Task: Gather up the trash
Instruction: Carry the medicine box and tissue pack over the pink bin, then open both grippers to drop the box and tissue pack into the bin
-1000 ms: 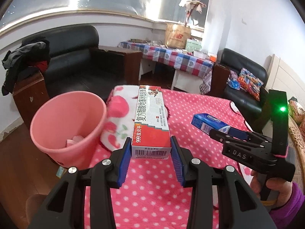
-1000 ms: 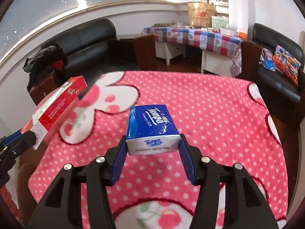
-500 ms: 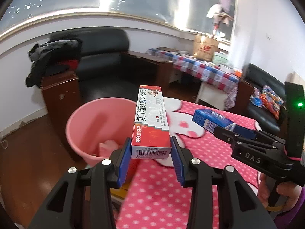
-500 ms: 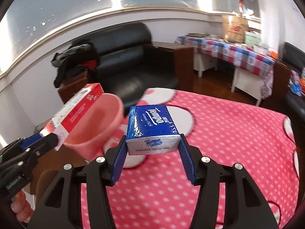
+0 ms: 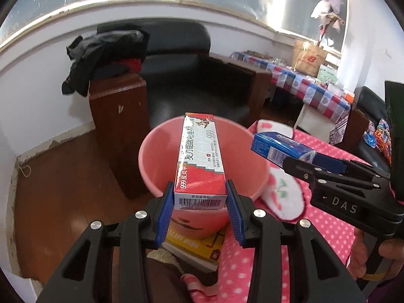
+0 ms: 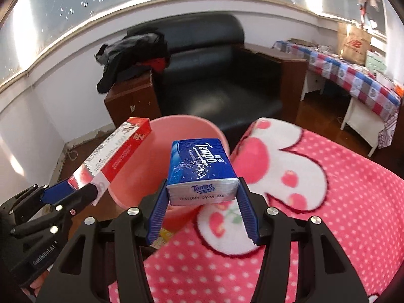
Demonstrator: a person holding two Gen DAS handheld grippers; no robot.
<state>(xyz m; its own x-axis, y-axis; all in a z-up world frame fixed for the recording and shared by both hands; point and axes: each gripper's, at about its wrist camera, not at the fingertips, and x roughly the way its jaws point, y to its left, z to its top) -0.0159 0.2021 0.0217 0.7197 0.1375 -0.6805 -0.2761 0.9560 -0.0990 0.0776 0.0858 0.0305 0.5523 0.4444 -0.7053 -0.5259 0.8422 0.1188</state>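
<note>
My left gripper (image 5: 200, 202) is shut on a long red and white medicine box (image 5: 199, 156), whose far end hangs over the mouth of the pink bucket (image 5: 156, 166). The right gripper (image 6: 203, 210) is shut on a blue Tempo tissue pack (image 6: 202, 169), held just right of the pink bucket (image 6: 174, 128), above the blanket's edge. Each gripper shows in the other view: the right gripper (image 5: 290, 159) with the blue tissue pack (image 5: 277, 146), and the left gripper (image 6: 73, 189) with the red box (image 6: 113, 156).
A pink polka-dot blanket (image 6: 328, 214) covers the table at right. The bucket stands on a yellow box (image 5: 197, 245) beside it. Behind are a black sofa (image 5: 192, 75), a wooden side cabinet (image 5: 116, 116) with dark clothes, and a checked-cloth table (image 5: 310, 88).
Both grippers have swung left, from over the blanket to the bucket. The red box's far end now hangs over the bucket's mouth, and the tissue pack has come up beside its rim.
</note>
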